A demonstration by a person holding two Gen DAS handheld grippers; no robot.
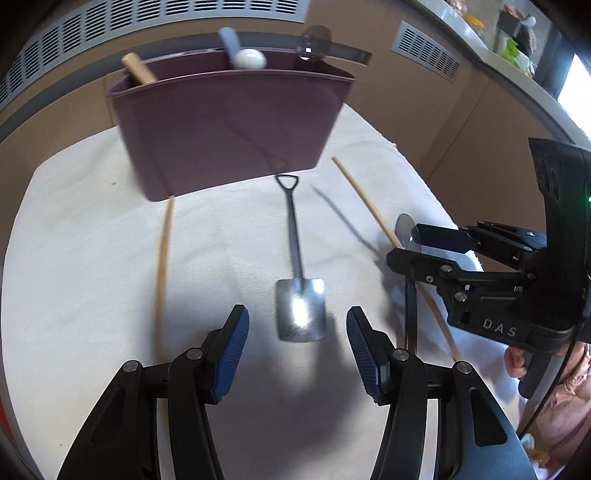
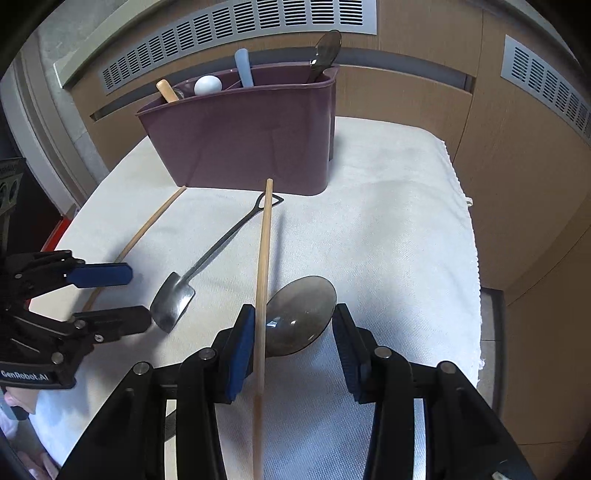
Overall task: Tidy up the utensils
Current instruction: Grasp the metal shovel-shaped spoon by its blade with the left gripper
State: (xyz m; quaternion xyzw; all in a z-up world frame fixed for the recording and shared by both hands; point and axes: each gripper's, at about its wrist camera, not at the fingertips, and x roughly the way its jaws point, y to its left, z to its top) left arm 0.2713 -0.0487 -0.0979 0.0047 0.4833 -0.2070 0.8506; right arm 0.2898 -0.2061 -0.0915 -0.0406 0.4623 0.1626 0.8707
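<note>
A maroon utensil caddy (image 1: 229, 125) (image 2: 251, 140) stands at the back of a white cloth (image 1: 92, 258) (image 2: 399, 229), holding several utensils. A metal shovel-shaped spoon (image 1: 300, 306) (image 2: 173, 301) lies in front of it. My left gripper (image 1: 297, 347) (image 2: 138, 297) is open, its fingers on either side of the spoon's blade. One wooden chopstick (image 1: 162, 266) (image 2: 147, 225) lies to the left. My right gripper (image 2: 293, 345) (image 1: 408, 240) is open, over a smoky translucent spoon (image 2: 301, 314) (image 1: 406, 230) and a second chopstick (image 2: 264, 266) (image 1: 365, 199) that lies against its left finger.
Brown wall panels with metal vent grilles (image 2: 236, 33) rise behind the table. The cloth's right edge (image 2: 472, 240) drops off beside the wall. A counter with clutter (image 1: 513, 40) is at the far right.
</note>
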